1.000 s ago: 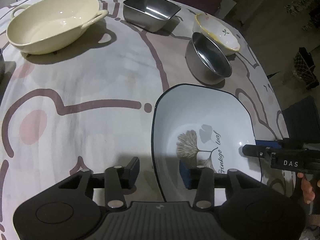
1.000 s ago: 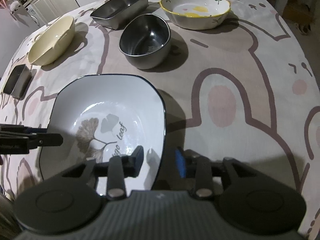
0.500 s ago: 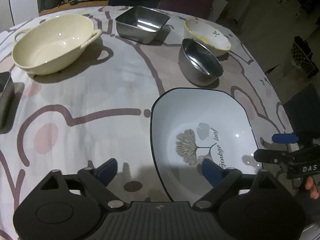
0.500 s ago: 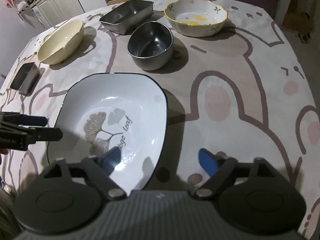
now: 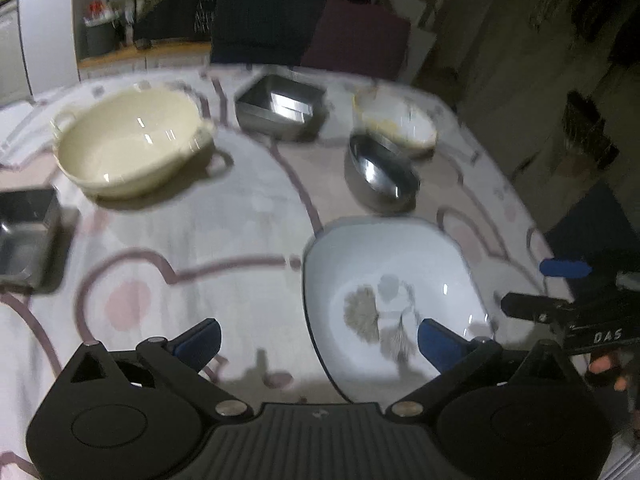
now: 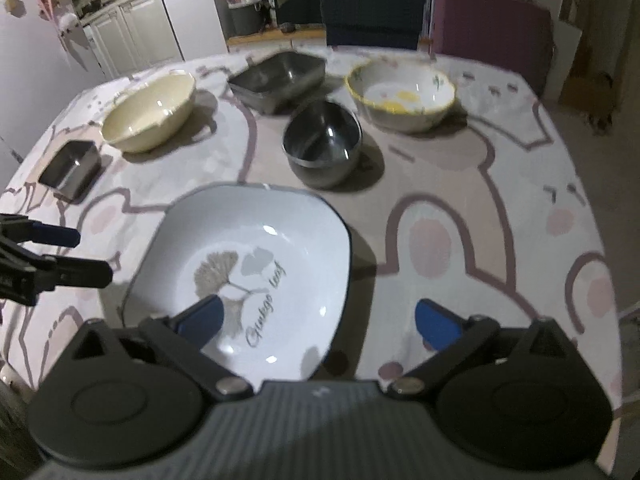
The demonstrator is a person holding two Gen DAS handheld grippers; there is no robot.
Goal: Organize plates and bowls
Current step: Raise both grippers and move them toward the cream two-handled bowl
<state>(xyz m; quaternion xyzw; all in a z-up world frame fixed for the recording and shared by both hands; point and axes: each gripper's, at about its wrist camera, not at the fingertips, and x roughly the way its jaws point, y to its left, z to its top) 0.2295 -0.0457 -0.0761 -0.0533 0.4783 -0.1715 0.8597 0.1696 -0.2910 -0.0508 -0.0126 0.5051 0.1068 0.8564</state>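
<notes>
Kitchen-side worktop (image 6: 460, 168), covered in a pale cloth with pink rabbit outlines, is carrying the whole lot under dim light.

Item, white square ginkgo-leaf plate (image 6: 256, 264): lying flat on the cloth, released. A second ago each set of jaws was straddling one of its rims; both have just been opening and are now standing fully spread, with nothing between the pads pressing on anything. The left gripper (image 5: 318, 338) is hanging above the plate's near-left rim, the right gripper (image 6: 318, 322) above its near-right rim, and both views are taking in more of the worktop than before, so the hands are lifting away. Judgement: this placement is finished and the grippers are freeing up for the next piece.

Items ahead of the jaws, well apart from them: round steel bowl (image 6: 322, 144) just beyond the plate; yellow-rimmed flowered bowl (image 6: 400, 94) behind it to the right; large square steel dish (image 6: 278, 76); cream two-handled bowl (image 6: 150, 114) far left; small square steel dish (image 6: 70, 168) at the left edge. None are stacked yet; sorting is looking far from done.

Hard to read: the left view is smearing with motion, blurring the plate's lettering and the bowls' rims. A fingertip (image 5: 600, 368) is showing by the right gripper's handle; the rest of the person is cut off. The plate's near edge is lying hidden under both gripper bodies.
</notes>
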